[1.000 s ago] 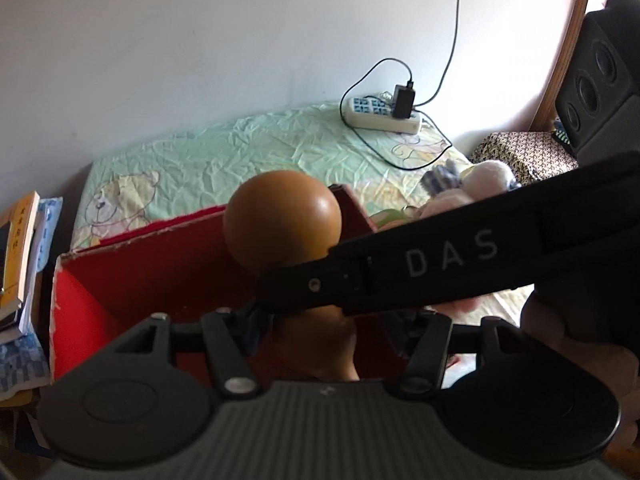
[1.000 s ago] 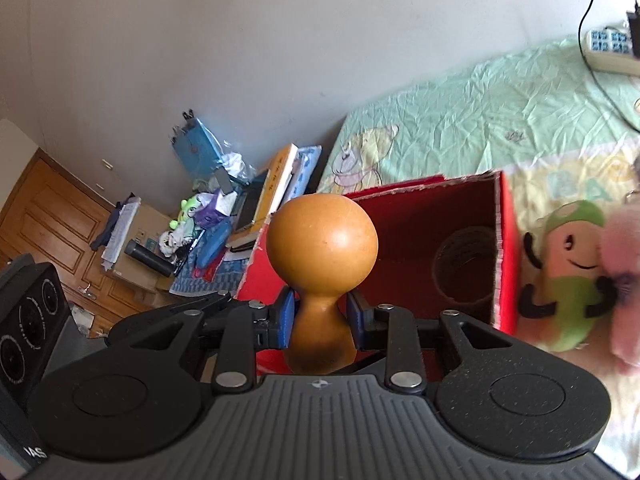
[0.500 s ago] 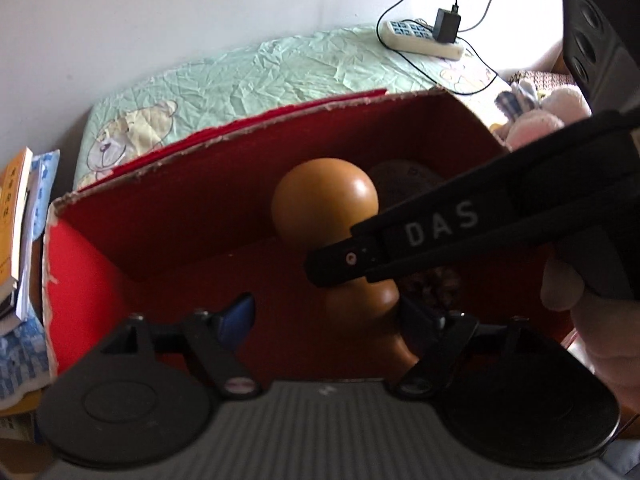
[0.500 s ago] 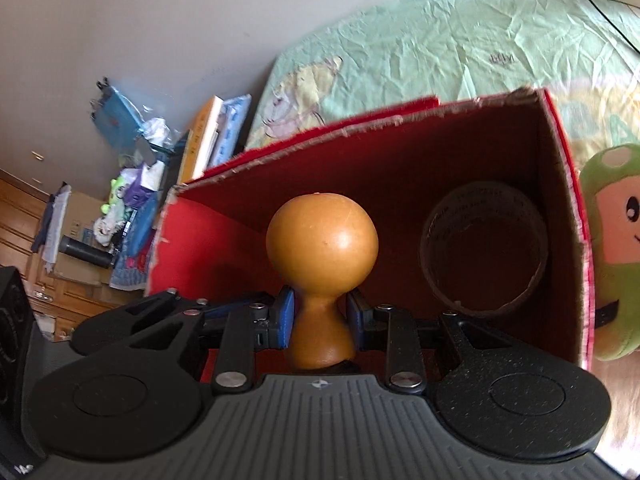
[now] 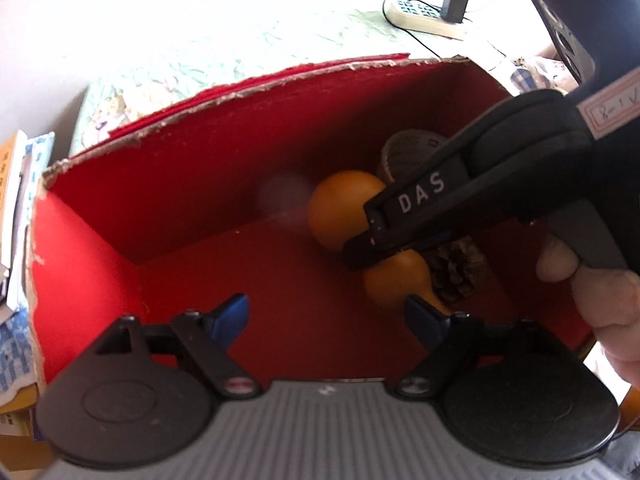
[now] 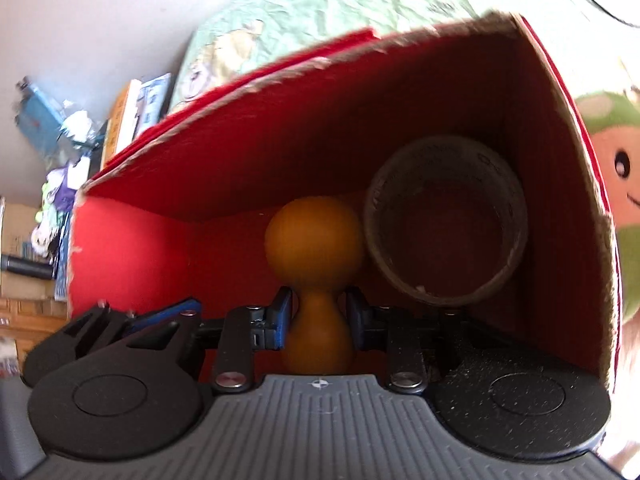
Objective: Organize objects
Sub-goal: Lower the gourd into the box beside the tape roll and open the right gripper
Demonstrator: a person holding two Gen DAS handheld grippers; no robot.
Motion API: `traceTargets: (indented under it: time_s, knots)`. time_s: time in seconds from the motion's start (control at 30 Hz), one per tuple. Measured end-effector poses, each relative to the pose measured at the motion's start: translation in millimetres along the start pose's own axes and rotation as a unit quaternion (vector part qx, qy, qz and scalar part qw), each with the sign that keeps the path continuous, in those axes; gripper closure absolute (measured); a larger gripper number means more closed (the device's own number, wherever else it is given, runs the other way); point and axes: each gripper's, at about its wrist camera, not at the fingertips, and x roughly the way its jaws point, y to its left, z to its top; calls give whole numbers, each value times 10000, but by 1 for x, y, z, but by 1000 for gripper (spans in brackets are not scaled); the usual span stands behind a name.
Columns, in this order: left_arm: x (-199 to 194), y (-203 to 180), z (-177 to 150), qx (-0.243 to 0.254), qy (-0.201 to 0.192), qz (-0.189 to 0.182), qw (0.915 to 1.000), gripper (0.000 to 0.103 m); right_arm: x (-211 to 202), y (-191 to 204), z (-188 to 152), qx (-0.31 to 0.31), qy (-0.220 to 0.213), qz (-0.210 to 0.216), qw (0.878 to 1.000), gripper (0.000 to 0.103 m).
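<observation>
My right gripper (image 6: 320,320) is shut on the neck of an orange-brown gourd (image 6: 314,236) and holds it deep inside the red cardboard box (image 6: 132,256). In the left wrist view the gourd (image 5: 340,208) is low in the box (image 5: 92,264), with the right gripper (image 5: 360,250) clamped around its waist. My left gripper (image 5: 328,316) is open and empty over the box's near side. A roll of tape (image 6: 446,220) lies beside the gourd on the right, and a pine cone (image 5: 456,272) lies near it.
The box stands on a bed with a green sheet (image 5: 208,52). A green plush toy (image 6: 612,184) lies right of the box. A power strip (image 5: 428,20) lies at the back of the bed. Books (image 6: 128,120) and clutter stand at the left.
My right gripper has carried the gourd from above the box rim down into the box, next to the tape roll. My left gripper has moved closer over the box.
</observation>
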Motion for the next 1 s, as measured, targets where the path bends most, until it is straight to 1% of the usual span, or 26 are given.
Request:
traceTargets:
  time_s: [0.1,0.2,0.43,0.53,0.67,0.8,0.87,1.0]
  knots:
    - [1,-4,-2,53,15,211,9998,17,1,-2,0,85,77,-167,9998,67]
    - [4,-8,-1,116,109,399,9991,17,-1,-1,-1,24,80,-262,9996,68]
    - [2,-9,-3,99,169,459,9988,16,-8,-5,-7,37,3,-122,9999,68]
    - [0,-10,-4,83,168,509,9985,16,-12,-4,-10,-14,-46,-168,9998,68]
    - [-2,-10,-4,29,165,553,9983,16,-22,0,-13,-87,-316,-230,9992,68]
    - [-4,-12,-6,33,151,622,9979,16,-28,5,-28,-421,-497,-462,9968,68]
    - [-6,-13,-7,29,116,679,9976,16,-34,6,-25,-465,-678,-469,9955,68]
    - [-6,-16,-7,-1,122,704,9974,16,-41,-1,-25,-458,-728,-405,9955,69]
